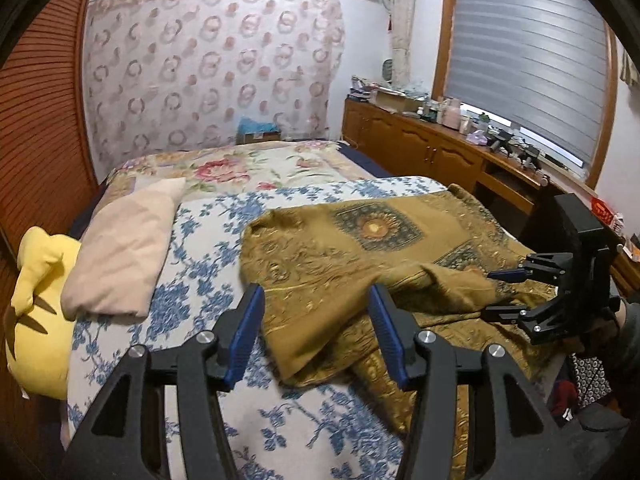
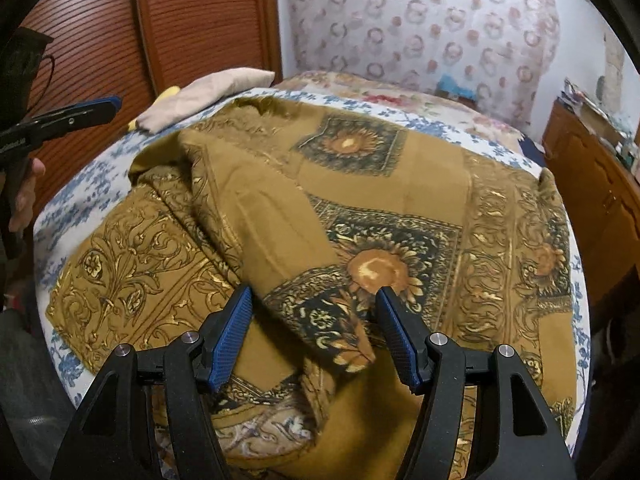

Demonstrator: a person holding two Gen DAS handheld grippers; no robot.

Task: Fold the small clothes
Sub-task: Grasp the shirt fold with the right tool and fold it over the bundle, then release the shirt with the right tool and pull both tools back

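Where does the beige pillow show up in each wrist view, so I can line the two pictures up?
Left wrist view: the beige pillow lies at left of centre on the blue-flowered bedspread, beside the yellow plush toy.
Right wrist view: the beige pillow is small, upper left, past the far edge of the mustard patterned garment.
Shared landmark: the sunflower square on the garment.

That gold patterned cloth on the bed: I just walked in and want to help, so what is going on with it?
A person with a handheld gripper in each hand is partway through folding the gold patterned garment, which lies rumpled on the blue-flowered bedspread. One flap is already turned over across its middle. The left gripper is open above the garment's near edge, gripping nothing. The right gripper is open too, poised over the dark sunflower print with cloth between its fingers but not pinched. A beige pillow lies alongside.
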